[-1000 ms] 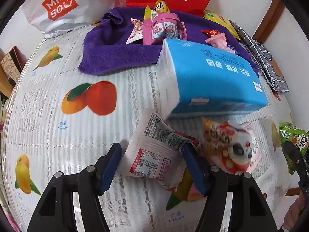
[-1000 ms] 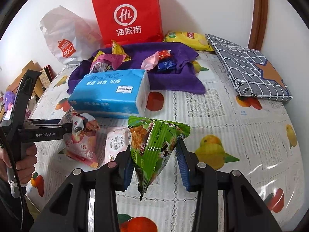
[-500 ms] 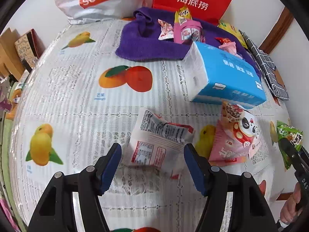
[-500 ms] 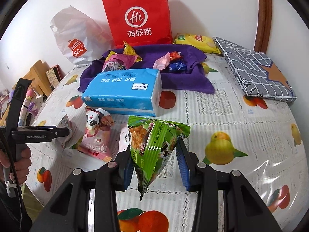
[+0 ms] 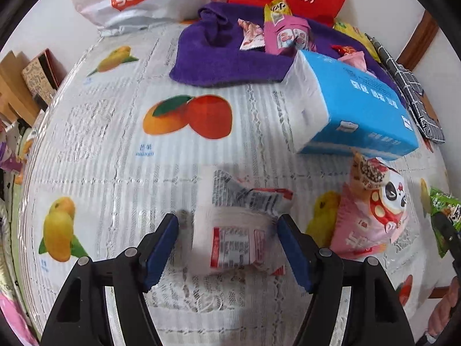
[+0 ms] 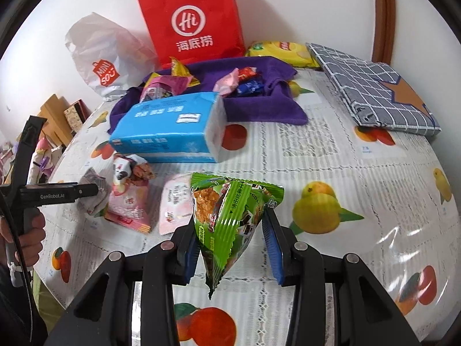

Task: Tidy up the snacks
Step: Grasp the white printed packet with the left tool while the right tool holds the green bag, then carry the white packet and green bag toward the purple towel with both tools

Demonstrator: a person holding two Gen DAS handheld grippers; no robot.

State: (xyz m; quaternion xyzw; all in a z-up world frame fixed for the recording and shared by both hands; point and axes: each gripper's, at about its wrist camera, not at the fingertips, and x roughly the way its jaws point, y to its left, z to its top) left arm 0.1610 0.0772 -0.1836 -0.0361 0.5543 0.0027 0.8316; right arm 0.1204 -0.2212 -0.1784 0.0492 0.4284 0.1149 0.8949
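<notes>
My left gripper [image 5: 227,240] is shut on a crumpled white snack packet [image 5: 236,230] with a red-framed label, held just above the fruit-print tablecloth [image 5: 115,150]. In the right wrist view that gripper [image 6: 86,191] hangs at the left with the packet [image 6: 93,194] at its tip. My right gripper [image 6: 230,248] is shut on a green triangular snack bag [image 6: 227,216], its point hanging down. That bag shows at the right edge of the left wrist view [image 5: 443,207]. A purple towel [image 6: 259,109] at the back carries several small snacks.
A blue tissue pack [image 6: 173,127] lies before the towel. A pink panda snack bag [image 6: 129,201] and a pale pink packet [image 6: 175,201] lie between the grippers. At the back stand a red paper bag [image 6: 193,20], a white plastic bag [image 6: 98,57], a yellow chips bag [image 6: 276,53] and a grey checked pouch [image 6: 374,92].
My left gripper has drawn back from the tissue pack with the white packet still between its fingers; more tablecloth shows ahead. The right gripper and its green bag have hardly moved.
</notes>
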